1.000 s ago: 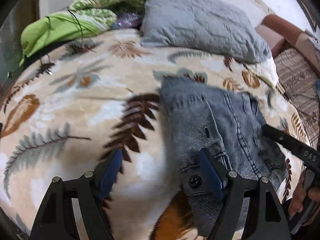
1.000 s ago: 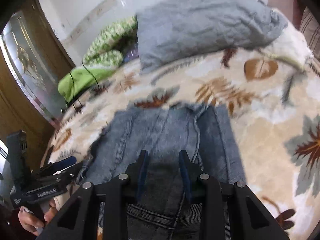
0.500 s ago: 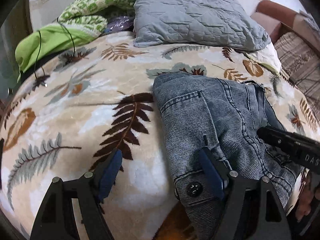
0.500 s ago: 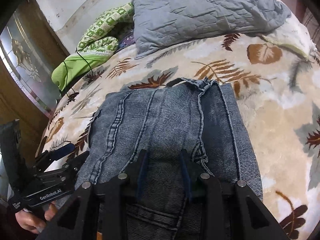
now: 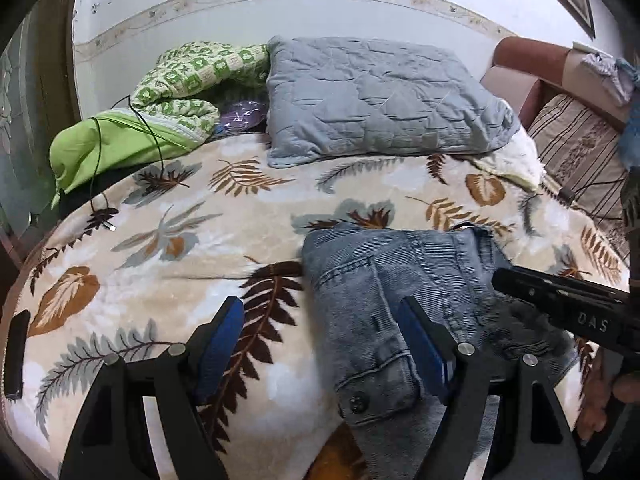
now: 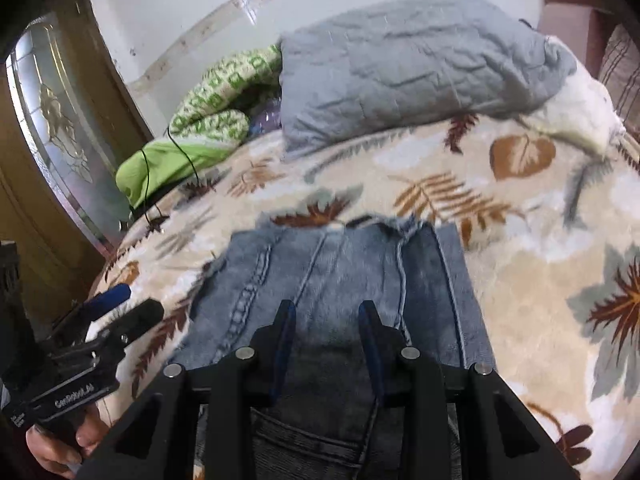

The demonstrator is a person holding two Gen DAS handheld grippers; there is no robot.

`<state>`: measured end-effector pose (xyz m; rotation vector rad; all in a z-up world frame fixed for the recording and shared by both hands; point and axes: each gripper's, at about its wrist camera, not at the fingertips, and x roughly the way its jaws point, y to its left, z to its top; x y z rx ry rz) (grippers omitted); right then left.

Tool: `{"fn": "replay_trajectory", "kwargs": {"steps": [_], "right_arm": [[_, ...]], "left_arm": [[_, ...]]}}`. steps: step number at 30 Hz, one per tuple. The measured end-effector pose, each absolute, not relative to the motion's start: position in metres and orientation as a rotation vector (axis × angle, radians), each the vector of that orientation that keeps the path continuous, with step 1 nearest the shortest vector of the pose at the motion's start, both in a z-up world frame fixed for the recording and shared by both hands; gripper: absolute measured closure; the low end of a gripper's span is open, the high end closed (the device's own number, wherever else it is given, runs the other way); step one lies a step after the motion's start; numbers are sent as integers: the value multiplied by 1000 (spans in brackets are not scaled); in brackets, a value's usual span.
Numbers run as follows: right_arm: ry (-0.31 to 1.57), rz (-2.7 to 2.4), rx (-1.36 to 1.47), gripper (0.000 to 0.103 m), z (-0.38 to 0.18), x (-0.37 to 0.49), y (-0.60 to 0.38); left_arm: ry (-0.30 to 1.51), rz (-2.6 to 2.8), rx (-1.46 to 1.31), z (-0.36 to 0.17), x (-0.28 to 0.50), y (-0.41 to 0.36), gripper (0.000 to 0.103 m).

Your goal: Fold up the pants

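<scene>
- Pants [image 5: 400, 280]: faded light-blue denim jeans, already folded into a compact stack, lying flat on the leaf-print blanket [image 5: 180, 240] near the front edge of the bed.
- Details on the denim: patch pocket with double stitching, dark metal button [image 5: 357, 403] at the waistband corner, long raised seams running away from the camera in the right wrist view, frayed hem edge at the far end.
- Left gripper [image 5: 320, 344]: jaws spread wide, nothing clamped; the right finger sits over the jeans' pocket side, the left finger over bare blanket.
- Right gripper [image 6: 326, 320]: jaws narrow, over the middle of the jeans; whether they pinch the denim, cannot tell.
- Beyond: grey quilted pillow [image 5: 380, 100] at the head of the bed, green patterned bedding [image 5: 188, 80] beside it on the left, a striped cushion [image 5: 580, 152] off to the right.
</scene>
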<state>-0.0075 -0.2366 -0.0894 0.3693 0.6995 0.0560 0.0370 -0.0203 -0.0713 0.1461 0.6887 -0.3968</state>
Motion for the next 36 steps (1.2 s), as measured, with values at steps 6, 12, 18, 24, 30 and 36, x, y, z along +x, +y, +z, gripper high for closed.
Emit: {"fn": "replay_trajectory", "kwargs": {"steps": [6, 12, 18, 24, 30, 36], "right_arm": [[737, 31, 417, 67, -96, -2, -246], [834, 16, 441, 66, -118, 9, -249], [836, 18, 417, 66, -123, 15, -245], [839, 17, 414, 66, -120, 15, -244], [763, -14, 374, 66, -96, -6, -243], [614, -76, 234, 41, -60, -45, -233]], "left_arm": [[789, -474, 161, -83, 37, -35, 23], [940, -492, 184, -111, 48, -48, 20], [1054, -490, 33, -130, 72, -37, 0], [972, -461, 77, -113, 66, -40, 0], [769, -323, 89, -79, 49, -19, 0], [635, -198, 105, -55, 28, -2, 0]]}}
